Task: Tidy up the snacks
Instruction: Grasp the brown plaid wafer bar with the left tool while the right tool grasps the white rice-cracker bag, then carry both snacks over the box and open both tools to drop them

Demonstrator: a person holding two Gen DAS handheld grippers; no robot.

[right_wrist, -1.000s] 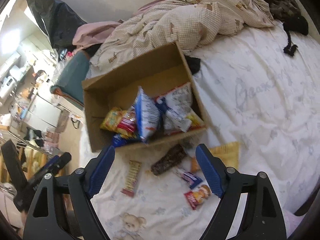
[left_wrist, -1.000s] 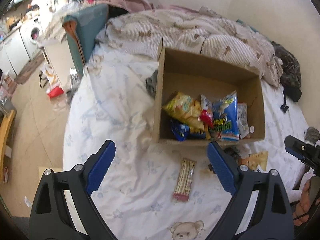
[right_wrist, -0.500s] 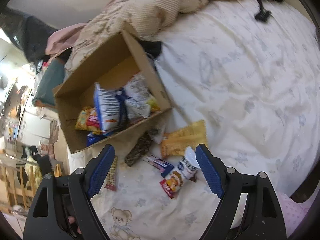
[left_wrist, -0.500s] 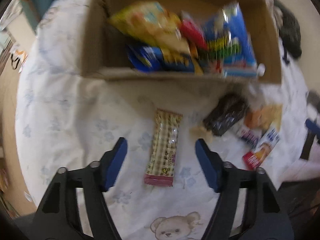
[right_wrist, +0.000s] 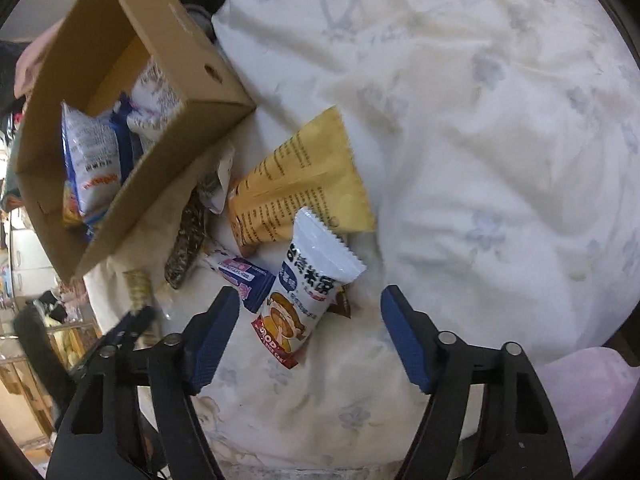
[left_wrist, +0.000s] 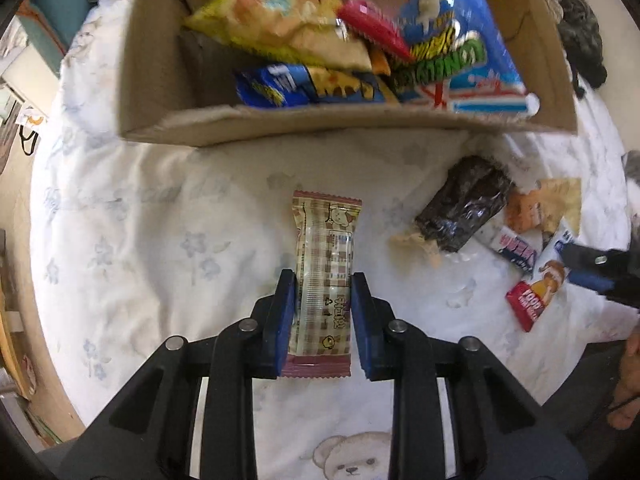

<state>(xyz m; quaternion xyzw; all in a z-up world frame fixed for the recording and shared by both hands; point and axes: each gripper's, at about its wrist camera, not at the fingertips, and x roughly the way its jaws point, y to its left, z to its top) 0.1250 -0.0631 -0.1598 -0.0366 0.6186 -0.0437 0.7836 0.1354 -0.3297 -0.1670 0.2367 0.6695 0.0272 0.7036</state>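
Note:
A plaid pink-and-cream snack bar (left_wrist: 326,240) lies on the white bedsheet in front of the cardboard box (left_wrist: 320,126). My left gripper (left_wrist: 322,280) points down at it, jaws closing, both blue pads touching its sides. In the right wrist view a white rice-cake packet (right_wrist: 316,256) lies between the fingers of my right gripper (right_wrist: 311,292). Its jaws are closing but stand well clear of the packet. The box (right_wrist: 192,60) holds several snack bags. The left gripper (right_wrist: 128,328) shows blurred at the lower left.
A dark packet (left_wrist: 464,204), a yellow packet (right_wrist: 304,176) and a small purple-and-white bar (right_wrist: 244,274) lie between box and grippers. Dark clothing (left_wrist: 580,40) sits past the box. The bed edge and floor lie left; a pink cloth (right_wrist: 588,392) lies at the lower right.
Both grippers dropped towards the sheet and tipped downward. The left jaws came together around the plaid bar. The right jaws narrowed a little around the rice-cake packet.

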